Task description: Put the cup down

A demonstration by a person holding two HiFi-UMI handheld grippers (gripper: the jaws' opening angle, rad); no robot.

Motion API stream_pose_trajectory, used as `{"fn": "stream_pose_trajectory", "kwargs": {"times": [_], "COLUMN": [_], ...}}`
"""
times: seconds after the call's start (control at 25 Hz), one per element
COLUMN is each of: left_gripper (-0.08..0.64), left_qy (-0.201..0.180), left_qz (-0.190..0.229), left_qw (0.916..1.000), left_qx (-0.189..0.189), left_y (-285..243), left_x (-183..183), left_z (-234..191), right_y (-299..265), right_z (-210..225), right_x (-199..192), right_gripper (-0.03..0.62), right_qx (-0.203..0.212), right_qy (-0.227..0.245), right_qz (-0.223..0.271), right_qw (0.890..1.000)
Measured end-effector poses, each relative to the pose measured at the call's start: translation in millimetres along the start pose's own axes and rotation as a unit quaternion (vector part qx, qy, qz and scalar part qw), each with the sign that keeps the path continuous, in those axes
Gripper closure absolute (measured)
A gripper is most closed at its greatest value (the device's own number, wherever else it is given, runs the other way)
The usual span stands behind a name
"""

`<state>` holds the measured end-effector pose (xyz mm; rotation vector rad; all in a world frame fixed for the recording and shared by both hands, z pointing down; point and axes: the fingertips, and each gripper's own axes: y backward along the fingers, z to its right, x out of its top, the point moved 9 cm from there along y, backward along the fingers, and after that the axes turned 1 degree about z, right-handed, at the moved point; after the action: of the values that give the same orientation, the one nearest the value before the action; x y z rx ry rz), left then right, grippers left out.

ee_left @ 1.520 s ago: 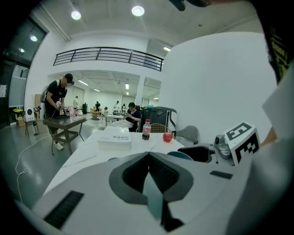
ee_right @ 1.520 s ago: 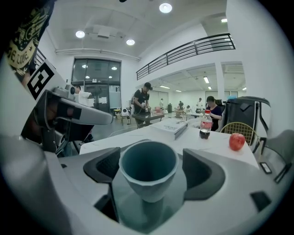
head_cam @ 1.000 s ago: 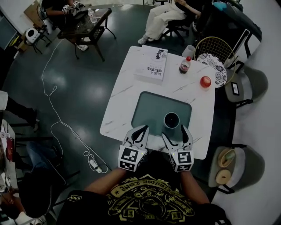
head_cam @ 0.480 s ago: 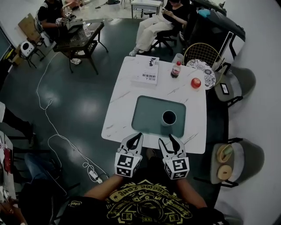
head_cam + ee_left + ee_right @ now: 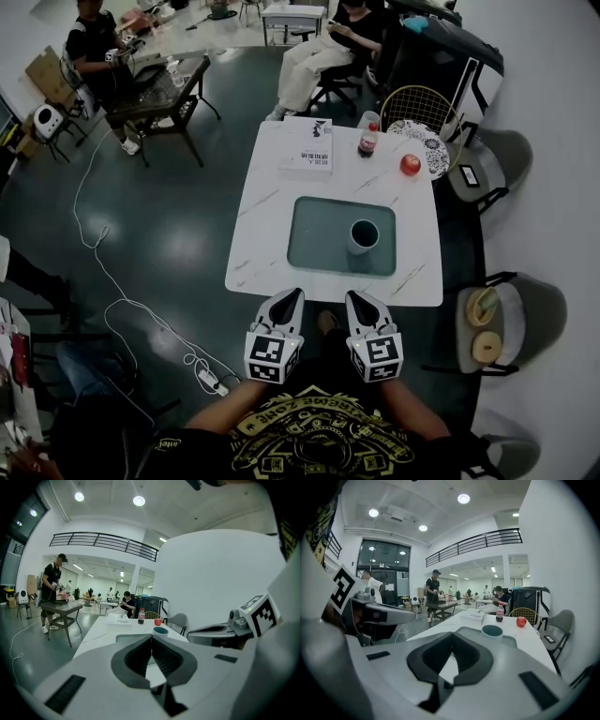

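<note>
A dark teal cup [image 5: 364, 235] stands upright on the teal mat [image 5: 319, 234] of the white marble table [image 5: 267, 220], with nothing touching it. Both grippers hang off the table's near edge, short of the cup. My left gripper [image 5: 294, 293] is shut and empty. My right gripper [image 5: 354, 296] is shut too, with nothing between its jaws. In the left gripper view the cup [image 5: 160, 631] sits far beyond the closed tips [image 5: 151, 637]. The right gripper view shows the cup [image 5: 492, 631] ahead and right of its closed tips [image 5: 452, 634].
A white book [image 5: 309, 148], a cola bottle [image 5: 367, 141] and a red apple [image 5: 410, 165] lie at the table's far end. Chairs [image 5: 502, 323] stand along the right side. A cable [image 5: 112, 281] trails on the floor at left. People sit at tables further back.
Both grippers have drawn back from the mat to beyond the table's near edge. The right jaws went from wide open beside the cup to shut; the left jaws closed as well.
</note>
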<state>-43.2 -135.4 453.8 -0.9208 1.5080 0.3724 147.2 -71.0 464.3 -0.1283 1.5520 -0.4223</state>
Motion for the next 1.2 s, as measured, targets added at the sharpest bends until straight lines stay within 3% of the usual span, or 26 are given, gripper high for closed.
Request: {"fn": "stream_pose_trajectory", "kwargs": {"times": [0.36, 0.64, 1.2], "left_gripper": [0.549, 0.549, 0.549], "left_qy": [0.034, 0.034, 0.02], "left_qz": [0.002, 0.004, -0.002], "left_qw": [0.9994, 0.9994, 0.9996], "left_qx": [-0.002, -0.002, -0.017], "left_y": [34, 38, 9], "left_x": [-16, -19, -19], "left_z": [6, 27, 144], "right_y": [16, 36, 124], "right_z": [-27, -20, 54], "right_x": [1, -6, -28], "right_gripper": [0.584, 0.584, 0.584], "right_qx": [0.016, 0.026, 0.047], "right_qy": [0.01, 0.006, 0.012], "right_qz": [-0.02, -0.018, -0.021], "right_qw": [1.0, 0.999, 0.999]}}
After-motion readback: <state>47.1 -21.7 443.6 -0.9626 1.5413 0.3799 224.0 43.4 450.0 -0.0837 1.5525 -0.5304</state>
